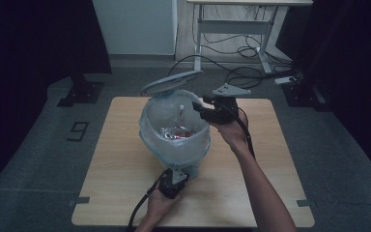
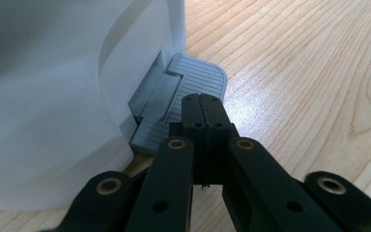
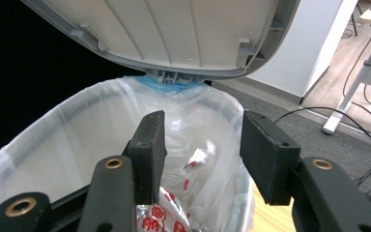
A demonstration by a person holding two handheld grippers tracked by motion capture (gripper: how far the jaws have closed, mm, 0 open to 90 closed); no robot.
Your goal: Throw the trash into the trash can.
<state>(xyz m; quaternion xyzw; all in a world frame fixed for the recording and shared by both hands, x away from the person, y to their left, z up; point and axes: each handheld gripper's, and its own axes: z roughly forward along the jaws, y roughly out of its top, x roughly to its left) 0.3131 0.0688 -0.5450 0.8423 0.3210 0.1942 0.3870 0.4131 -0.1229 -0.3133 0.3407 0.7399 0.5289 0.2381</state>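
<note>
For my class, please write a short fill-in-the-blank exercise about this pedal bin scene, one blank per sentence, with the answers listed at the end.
1. The bin's lid is ____.
2. The left gripper, jaws shut, presses on the grey ____ at the bin's foot.
3. The right gripper, held over the bin's rim, has its jaws ____.
4. The bin is lined with a clear plastic ____.

Missing words: open; pedal; open; bag

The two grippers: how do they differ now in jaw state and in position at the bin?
The left gripper has its jaws shut, tips on the grey pedal at the bin's foot; the right gripper has its jaws open and empty. The left sits low at table level; the right hangs over the lined bin, under the raised lid. Both are black and hand-held.
</note>
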